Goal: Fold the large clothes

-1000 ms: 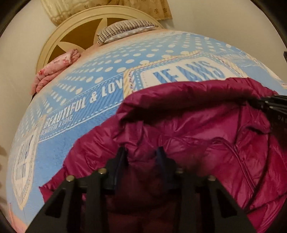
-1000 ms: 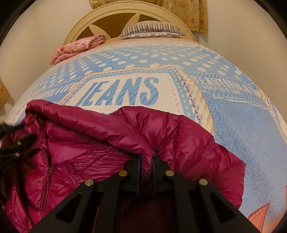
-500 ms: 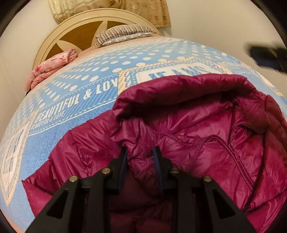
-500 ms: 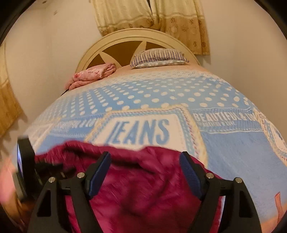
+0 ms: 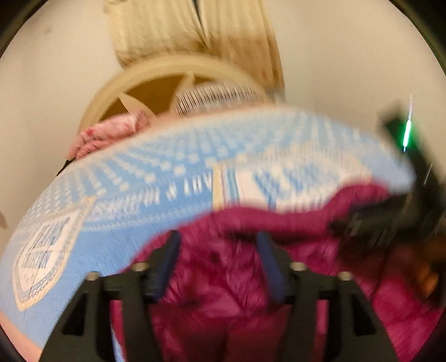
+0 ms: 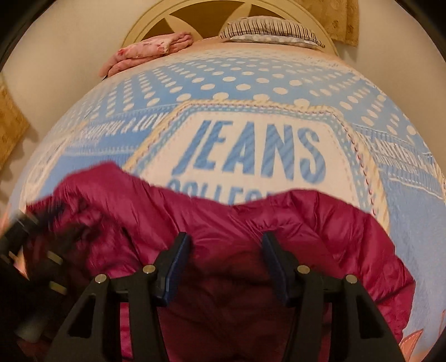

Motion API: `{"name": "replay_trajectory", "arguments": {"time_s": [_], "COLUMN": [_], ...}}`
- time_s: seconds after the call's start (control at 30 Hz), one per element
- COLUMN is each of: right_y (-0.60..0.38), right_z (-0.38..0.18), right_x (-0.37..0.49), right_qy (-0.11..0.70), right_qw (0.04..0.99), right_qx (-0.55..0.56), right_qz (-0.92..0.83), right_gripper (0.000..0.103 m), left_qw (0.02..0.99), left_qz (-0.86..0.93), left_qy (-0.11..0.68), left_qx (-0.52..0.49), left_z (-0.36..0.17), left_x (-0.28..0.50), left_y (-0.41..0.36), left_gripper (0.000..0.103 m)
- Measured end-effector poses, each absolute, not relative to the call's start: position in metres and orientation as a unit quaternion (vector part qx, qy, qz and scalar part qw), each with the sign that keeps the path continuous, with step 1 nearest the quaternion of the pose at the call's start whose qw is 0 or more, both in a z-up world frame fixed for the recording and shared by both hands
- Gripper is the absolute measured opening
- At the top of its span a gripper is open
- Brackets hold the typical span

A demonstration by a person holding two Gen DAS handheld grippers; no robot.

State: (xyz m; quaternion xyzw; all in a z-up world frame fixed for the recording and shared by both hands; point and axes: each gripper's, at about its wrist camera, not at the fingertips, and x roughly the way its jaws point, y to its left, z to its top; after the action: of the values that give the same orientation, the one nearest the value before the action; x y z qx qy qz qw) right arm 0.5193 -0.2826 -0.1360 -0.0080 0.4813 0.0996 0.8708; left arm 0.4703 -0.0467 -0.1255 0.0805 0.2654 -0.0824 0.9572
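A magenta puffer jacket [image 6: 292,222] lies bunched on the near part of a bed with a blue "JEANS" cover [image 6: 251,83]. It also shows in the blurred left wrist view [image 5: 223,278]. My left gripper [image 5: 218,247] is open above the jacket and holds nothing. My right gripper [image 6: 225,247] is open above the jacket's folded edge and holds nothing. The right gripper's body shows blurred at the right of the left wrist view [image 5: 390,217]. The left gripper's body shows blurred at the lower left of the right wrist view [image 6: 33,250].
A cream headboard [image 6: 211,11] stands at the far end. A striped pillow [image 6: 270,30] and a folded pink blanket [image 6: 145,53] lie against it. Walls flank the bed on both sides. A curtain [image 5: 195,27] hangs behind the headboard.
Both grippers have let go of the jacket and opened, the right first, then the left. The left wrist camera has tilted up and is moving fast. The jacket now lies on the bed.
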Motion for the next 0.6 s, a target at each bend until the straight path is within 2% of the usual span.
{"name": "replay_trajectory", "arguments": {"time_s": [0.07,0.2,0.33,0.4,0.5,0.6], "right_y": [-0.284,-0.28,-0.281,-0.282,-0.28,-0.288], "right_z": [-0.138,-0.141,-0.143,-0.144,-0.14,-0.118], "right_x": [0.516,0.509,0.504,0.501,0.494,0.481], "right_qy": [0.477,0.471,0.463,0.458,0.446,0.403], "right_qw": [0.873,0.876,0.88,0.882,0.887,0.907], "right_qx": [-0.006,-0.031,-0.035,-0.038,-0.046,-0.002], "right_qz": [0.101,0.099,0.103,0.107,0.111,0.121], "right_gripper": [0.055,0.055,0.055,0.055,0.055,0.055], "left_qw": [0.963,0.948,0.913,0.893,0.9,0.903], "left_qz": [-0.07,-0.059,-0.025,-0.023,-0.03,-0.032], "left_qy": [0.246,0.273,0.356,0.407,0.404,0.407], "left_qx": [0.086,0.152,0.196,0.19,0.161,0.137], "left_z": [-0.109,-0.112,-0.152,-0.178,-0.187,-0.19], "left_x": [0.474,0.505,0.531,0.536,0.531,0.532], "left_y": [-0.054,-0.086,-0.093,-0.086,-0.073,-0.065], "left_gripper": [0.091,0.091,0.091,0.091,0.095,0.099]}}
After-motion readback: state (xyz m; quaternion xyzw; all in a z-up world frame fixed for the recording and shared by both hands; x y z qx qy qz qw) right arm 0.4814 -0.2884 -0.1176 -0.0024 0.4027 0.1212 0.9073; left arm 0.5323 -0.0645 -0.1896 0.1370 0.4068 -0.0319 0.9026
